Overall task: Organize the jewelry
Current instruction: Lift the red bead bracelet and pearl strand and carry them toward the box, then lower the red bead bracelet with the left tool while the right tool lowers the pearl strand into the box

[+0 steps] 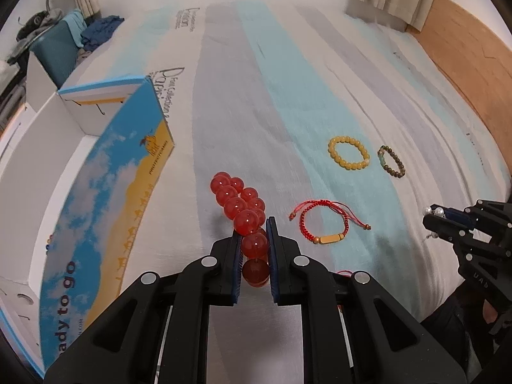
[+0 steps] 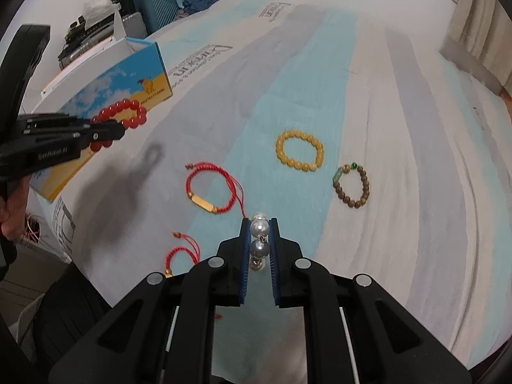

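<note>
Both wrist views look down along their fingers, close over the bedsheet [image 1: 320,80], sharing the yellow bracelet [image 2: 299,155].

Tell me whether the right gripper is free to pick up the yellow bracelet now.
Probably not: the right gripper is shut on a pearl bracelet. The yellow bracelet lies uncovered on the bed, nothing blocking it.

"ady to go" on box [image 1: 96,192]; "GenRobot.AI" on left gripper [image 2: 105,132]

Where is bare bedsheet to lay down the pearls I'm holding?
Free: the grey stripe between the blue box and the red cord bracelet, and the sheet right of the brown bead bracelet. Crowded: around the yellow bead bracelet.
</note>
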### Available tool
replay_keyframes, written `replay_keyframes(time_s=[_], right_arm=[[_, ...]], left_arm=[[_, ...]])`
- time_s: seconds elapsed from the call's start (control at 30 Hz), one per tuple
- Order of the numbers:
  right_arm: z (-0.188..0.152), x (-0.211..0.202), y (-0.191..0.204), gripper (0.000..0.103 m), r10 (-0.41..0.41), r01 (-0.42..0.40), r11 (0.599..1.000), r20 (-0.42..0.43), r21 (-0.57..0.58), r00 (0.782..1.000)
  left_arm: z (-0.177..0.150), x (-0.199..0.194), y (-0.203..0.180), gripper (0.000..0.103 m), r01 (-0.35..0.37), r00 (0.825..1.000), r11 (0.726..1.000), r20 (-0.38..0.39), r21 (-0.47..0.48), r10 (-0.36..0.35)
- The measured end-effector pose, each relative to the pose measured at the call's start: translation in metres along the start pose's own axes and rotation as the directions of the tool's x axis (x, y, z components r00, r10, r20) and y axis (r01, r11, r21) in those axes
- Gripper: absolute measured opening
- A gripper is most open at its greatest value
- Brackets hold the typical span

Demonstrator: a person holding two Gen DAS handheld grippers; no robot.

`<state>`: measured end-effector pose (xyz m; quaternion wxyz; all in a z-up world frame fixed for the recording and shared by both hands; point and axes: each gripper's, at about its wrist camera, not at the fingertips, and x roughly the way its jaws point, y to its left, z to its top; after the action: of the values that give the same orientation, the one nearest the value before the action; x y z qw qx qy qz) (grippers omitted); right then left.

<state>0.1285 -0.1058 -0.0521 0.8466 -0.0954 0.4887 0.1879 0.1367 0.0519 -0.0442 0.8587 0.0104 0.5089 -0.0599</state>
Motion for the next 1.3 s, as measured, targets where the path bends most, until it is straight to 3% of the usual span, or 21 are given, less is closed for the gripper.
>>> replay_keyframes(time_s=[0.83, 1.3], right_arm=[[0.056, -0.036, 0.067, 0.01, 0.005, 0.001, 0.999, 0.127, -0.044, 0.992], [0.082, -0.044, 0.118, 0.01, 0.061, -0.044, 0.993, 0.164, -0.106, 0.985]], left_arm=[[0.006, -0.07, 0.049, 0.013, -0.075, 0.991, 0.994, 0.108, -0.08, 0.084], [-0.009, -0.102, 0.09, 0.013, -0.13, 0.979, 0.982, 0.137, -0.138, 0.149]])
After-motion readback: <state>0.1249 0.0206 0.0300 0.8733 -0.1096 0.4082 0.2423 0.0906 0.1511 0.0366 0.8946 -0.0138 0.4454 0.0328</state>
